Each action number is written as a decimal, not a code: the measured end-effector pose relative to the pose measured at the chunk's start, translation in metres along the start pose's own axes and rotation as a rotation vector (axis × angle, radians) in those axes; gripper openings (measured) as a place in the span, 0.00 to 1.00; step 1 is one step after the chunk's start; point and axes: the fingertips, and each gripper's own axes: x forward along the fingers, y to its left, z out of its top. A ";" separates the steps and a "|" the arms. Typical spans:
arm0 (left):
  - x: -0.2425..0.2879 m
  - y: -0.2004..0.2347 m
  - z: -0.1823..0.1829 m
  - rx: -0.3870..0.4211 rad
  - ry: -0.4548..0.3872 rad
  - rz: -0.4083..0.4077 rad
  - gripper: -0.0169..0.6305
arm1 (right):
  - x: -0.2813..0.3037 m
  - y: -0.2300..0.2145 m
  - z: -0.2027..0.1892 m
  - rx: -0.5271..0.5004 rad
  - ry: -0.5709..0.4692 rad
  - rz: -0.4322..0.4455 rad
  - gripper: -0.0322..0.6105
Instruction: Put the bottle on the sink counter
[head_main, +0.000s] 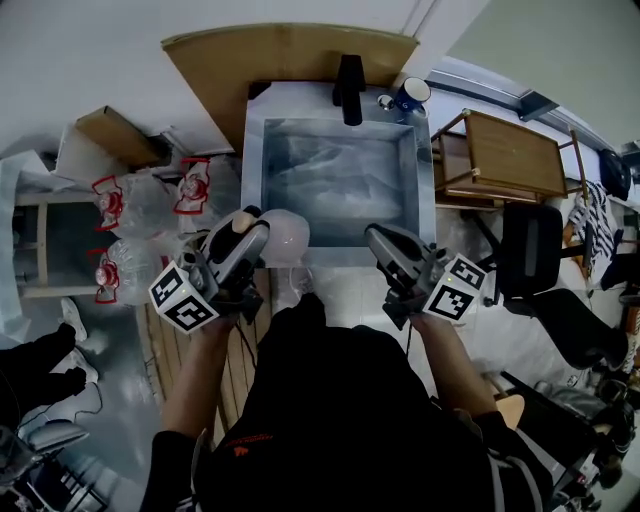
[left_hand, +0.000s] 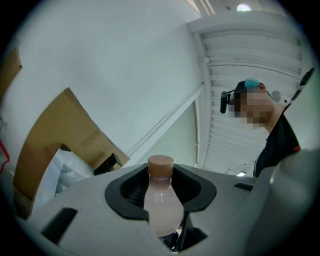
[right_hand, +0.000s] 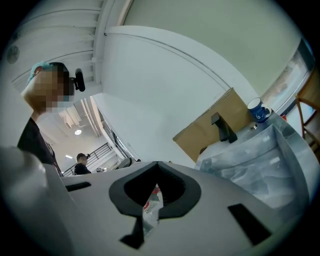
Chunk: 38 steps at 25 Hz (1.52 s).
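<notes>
Bottle (left_hand: 161, 202) not yet placed: it is off the surface, lower centre of the left gripper view, cap uppermost. Left gripper (head_main: 247, 240) is part-closed, jaws clamped on the bottle's body, at the lower-left edge of the sink counter (head_main: 252, 150). Set-down and release remain. Right gripper (head_main: 377, 240): jaws together, empty.

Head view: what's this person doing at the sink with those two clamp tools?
A person stands at a steel sink, a gripper in each hand. The left gripper clamps a pale pink, tan-capped bottle in the air by the sink's near edge, not yet set down. The right gripper is shut and empty.
</notes>
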 end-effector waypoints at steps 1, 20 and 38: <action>0.002 0.007 0.003 -0.006 0.002 -0.003 0.24 | 0.006 -0.003 0.001 0.000 0.000 -0.006 0.05; 0.050 0.092 0.023 -0.003 0.047 0.024 0.24 | 0.046 -0.052 0.020 -0.006 0.033 -0.070 0.05; 0.140 0.171 0.005 0.084 0.112 0.166 0.24 | 0.031 -0.132 0.054 0.034 0.120 -0.020 0.05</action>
